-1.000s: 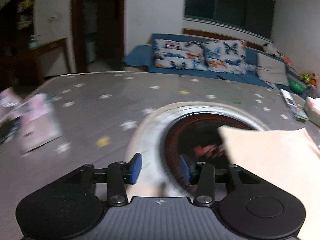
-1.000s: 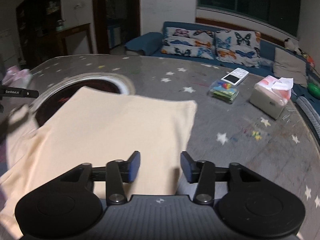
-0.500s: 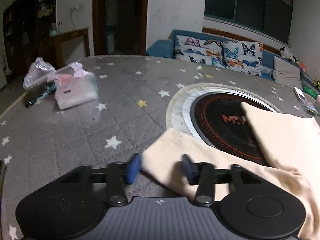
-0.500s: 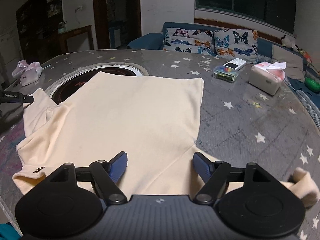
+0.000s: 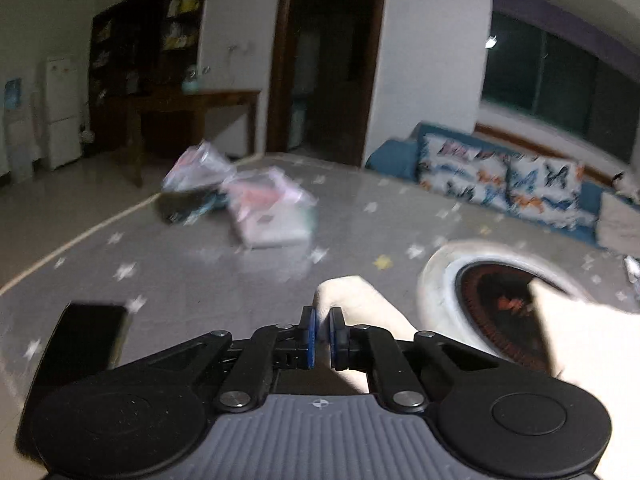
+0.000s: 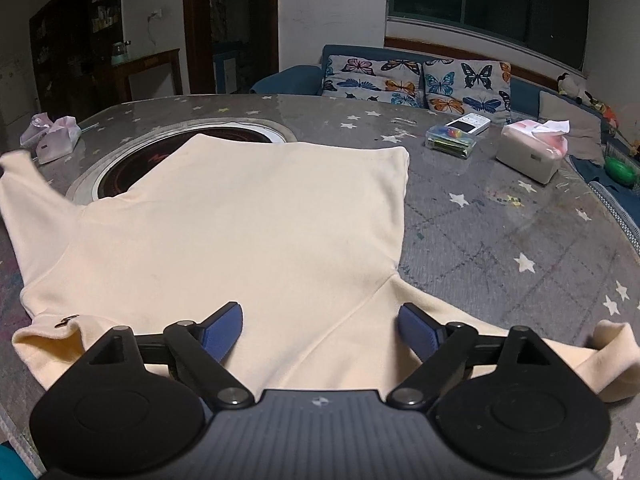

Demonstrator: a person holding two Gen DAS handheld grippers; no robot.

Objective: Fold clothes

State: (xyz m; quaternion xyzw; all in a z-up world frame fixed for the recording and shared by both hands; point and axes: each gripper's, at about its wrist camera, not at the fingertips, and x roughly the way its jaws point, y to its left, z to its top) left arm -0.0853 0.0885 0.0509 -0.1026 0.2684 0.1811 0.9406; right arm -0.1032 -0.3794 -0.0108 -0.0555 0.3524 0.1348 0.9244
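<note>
On my right view a clear plastic box [image 6: 451, 142] near the far side of the tabletop [image 6: 500, 240] holds small colourful items I cannot identify, and a white device [image 6: 469, 123] lies touching its far side. Just right of them a tissue box [image 6: 530, 153] has a tissue sticking out of its top. Far left, pinkish plastic bags [image 6: 54, 136] sit near the rim; my left view smears them [image 5: 266, 208] with motion blur, so their contents are unreadable.

The cream shirt [image 6: 240, 232] lies spread flat across the middle of the tabletop, its far part covering part of the round inset hotplate [image 6: 120, 168]. My left tongs [image 5: 322, 338] are narrowed onto a fold of the shirt's sleeve [image 5: 360, 304], pads nearly meeting on the cloth. My right tongs [image 6: 320, 330] stand wide, hovering over the near part of the shirt, pinching nothing. The other sleeve [image 6: 612, 356] trails off right, partly hidden behind the tong body.

A dark flat object [image 5: 86, 338] lies left of my left tongs, cut off by the housing. Bare starred tabletop stretches right of the shirt toward the curved rim.
</note>
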